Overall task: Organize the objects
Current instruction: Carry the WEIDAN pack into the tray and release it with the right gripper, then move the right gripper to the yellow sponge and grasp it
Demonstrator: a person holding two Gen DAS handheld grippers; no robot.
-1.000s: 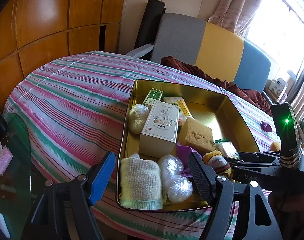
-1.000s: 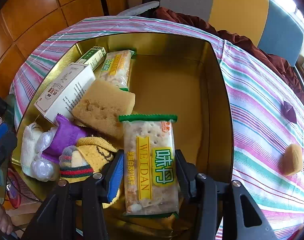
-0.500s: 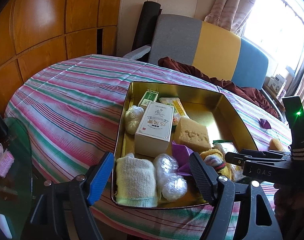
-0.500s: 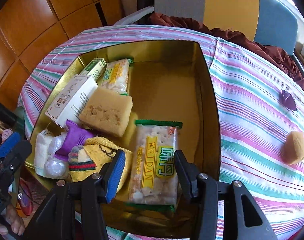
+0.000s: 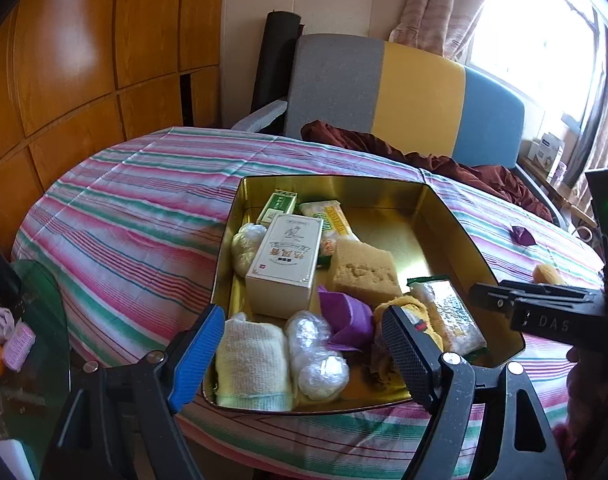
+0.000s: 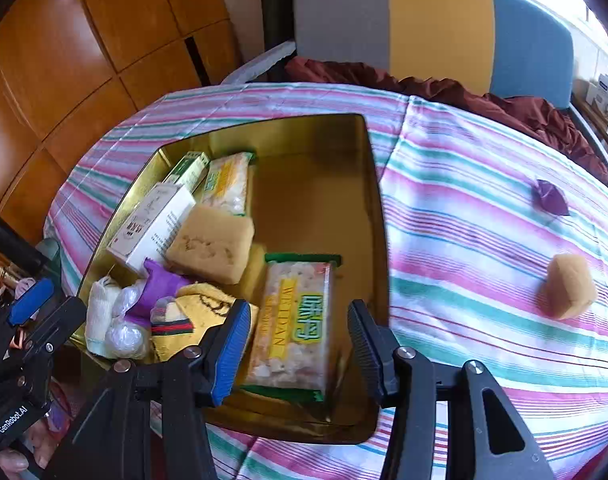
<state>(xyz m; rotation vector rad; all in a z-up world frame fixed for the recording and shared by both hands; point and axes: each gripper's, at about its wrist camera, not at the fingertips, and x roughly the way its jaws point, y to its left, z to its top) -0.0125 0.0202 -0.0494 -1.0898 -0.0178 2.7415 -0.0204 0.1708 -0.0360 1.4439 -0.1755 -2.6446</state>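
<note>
1. Your right gripper [image 6: 298, 346] hangs released above the near right corner of the gold tin [image 6: 377, 216]; its jaws straddle the line of the cracker packet [image 6: 296, 320] without touching it, and the packet lies flat on the tin floor.
2. Your left gripper [image 5: 304, 354] is empty and its jaws are opening; they hover over the tin's near edge, above the folded cloth [image 5: 254, 362], pressing on nothing.
3. Two things sit outside the tin, on the striped tablecloth [image 6: 463, 200]: the small tan sponge piece [image 6: 567, 286] at about 3 o'clock from the tin in the right wrist view, and a purple scrap [image 6: 549, 198] near 2 o'clock.
4. The sponge piece looks light, porous and squashy. I judge you should pinch it across its middle, gently; too hard and it will spring out.
5. The purple scrap looks like thin crumpled paper or foil, nearly weightless. Take it by a raised fold, since a flat edge may slide on the cloth.
6. The cracker packet is glossy film over brittle biscuit: slippery and easy to crush. Grip the long sides or a crimped end.
7. Inside the tin, the white carton [image 5: 286, 264] is stiff card with sharp corners, and the big sponge block [image 5: 363, 270] at its 3 o'clock is coarse and soft.
8. The plastic-wrapped bundles [image 5: 317, 356] are rounded and slick.
</note>
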